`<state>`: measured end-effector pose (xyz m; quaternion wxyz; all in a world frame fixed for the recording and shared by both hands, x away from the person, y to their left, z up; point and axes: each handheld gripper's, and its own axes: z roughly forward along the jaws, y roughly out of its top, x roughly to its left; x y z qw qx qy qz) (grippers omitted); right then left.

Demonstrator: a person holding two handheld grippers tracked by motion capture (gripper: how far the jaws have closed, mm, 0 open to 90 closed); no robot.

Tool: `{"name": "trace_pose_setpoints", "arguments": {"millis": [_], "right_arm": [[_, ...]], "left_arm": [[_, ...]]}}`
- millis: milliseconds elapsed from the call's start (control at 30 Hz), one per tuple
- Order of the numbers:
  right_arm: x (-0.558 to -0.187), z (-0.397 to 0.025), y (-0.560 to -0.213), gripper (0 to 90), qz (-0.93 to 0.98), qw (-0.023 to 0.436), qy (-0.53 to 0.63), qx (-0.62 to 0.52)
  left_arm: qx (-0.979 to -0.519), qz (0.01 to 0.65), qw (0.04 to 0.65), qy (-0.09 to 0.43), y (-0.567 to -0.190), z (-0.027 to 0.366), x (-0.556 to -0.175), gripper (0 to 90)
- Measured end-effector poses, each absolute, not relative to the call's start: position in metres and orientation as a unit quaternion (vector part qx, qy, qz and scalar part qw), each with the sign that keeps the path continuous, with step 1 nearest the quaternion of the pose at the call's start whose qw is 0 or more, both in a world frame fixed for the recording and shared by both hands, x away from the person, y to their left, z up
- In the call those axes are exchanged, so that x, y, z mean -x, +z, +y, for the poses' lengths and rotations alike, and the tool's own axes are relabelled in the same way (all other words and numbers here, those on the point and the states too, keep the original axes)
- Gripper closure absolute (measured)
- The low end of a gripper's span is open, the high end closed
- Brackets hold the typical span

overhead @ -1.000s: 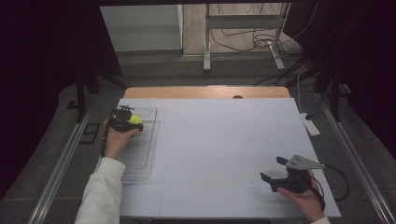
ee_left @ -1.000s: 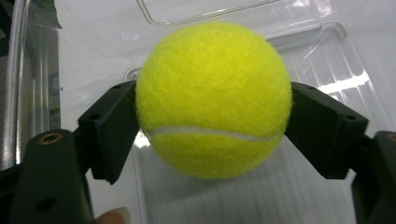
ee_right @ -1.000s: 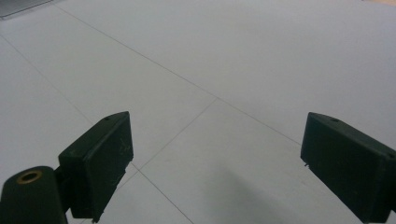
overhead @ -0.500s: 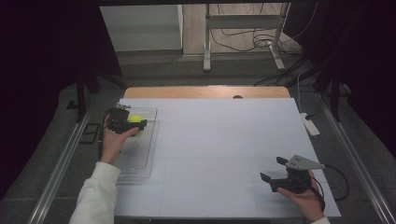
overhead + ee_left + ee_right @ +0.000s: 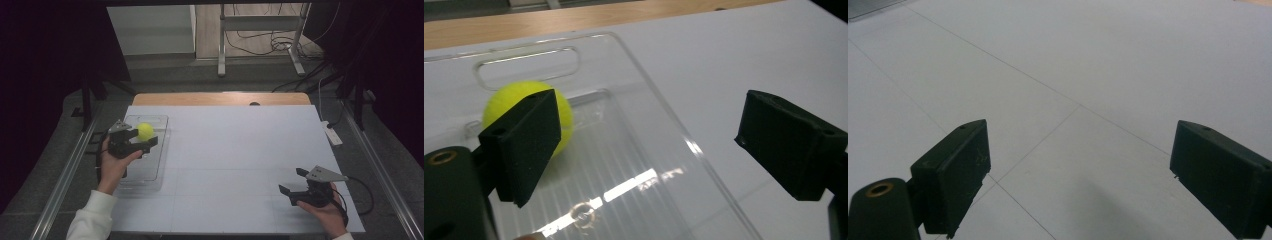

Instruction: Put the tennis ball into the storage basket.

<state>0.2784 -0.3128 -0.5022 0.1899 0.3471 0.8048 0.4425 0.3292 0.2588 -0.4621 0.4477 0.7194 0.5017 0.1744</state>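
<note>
Jaws wide on left gripper [image 5: 142, 140], tennis ball [image 5: 526, 115] beside one, right gripper [image 5: 295, 182] wide, empty.

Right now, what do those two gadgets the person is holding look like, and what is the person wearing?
Each hand holds a black tool. The left gripper and right gripper both end in two blocky black jaws with flat pads. A grey three-cornered plate sits on top of each, and a black cable trails from the right one. A brass-coloured ring marks the body near the jaws. The left arm wears a white sleeve.

Left gripper backs off the ball

The left gripper [image 5: 141, 140] has drawn toward the lower left of the high view, leaving the tennis ball [image 5: 145, 131] in the clear tray [image 5: 159, 165].
</note>
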Motion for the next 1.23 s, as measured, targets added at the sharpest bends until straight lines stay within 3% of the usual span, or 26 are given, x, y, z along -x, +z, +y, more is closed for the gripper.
{"name": "trace_pose_setpoints", "arguments": {"millis": [567, 1233], "right_arm": [[-0.279, -0.313, -0.501, 9.8, 0.804, 0.193, 0.442, -0.348], [-0.278, -0.314, -0.500, 9.8, 0.800, 0.196, 0.447, -0.349]], "left_arm": [[-0.742, 0.451, 0.474, 0.147, -0.473, 0.238, -0.271, 11.5], [-0.753, 0.436, 0.472, 0.138, -0.484, 0.228, -0.259, 11.8]]}}
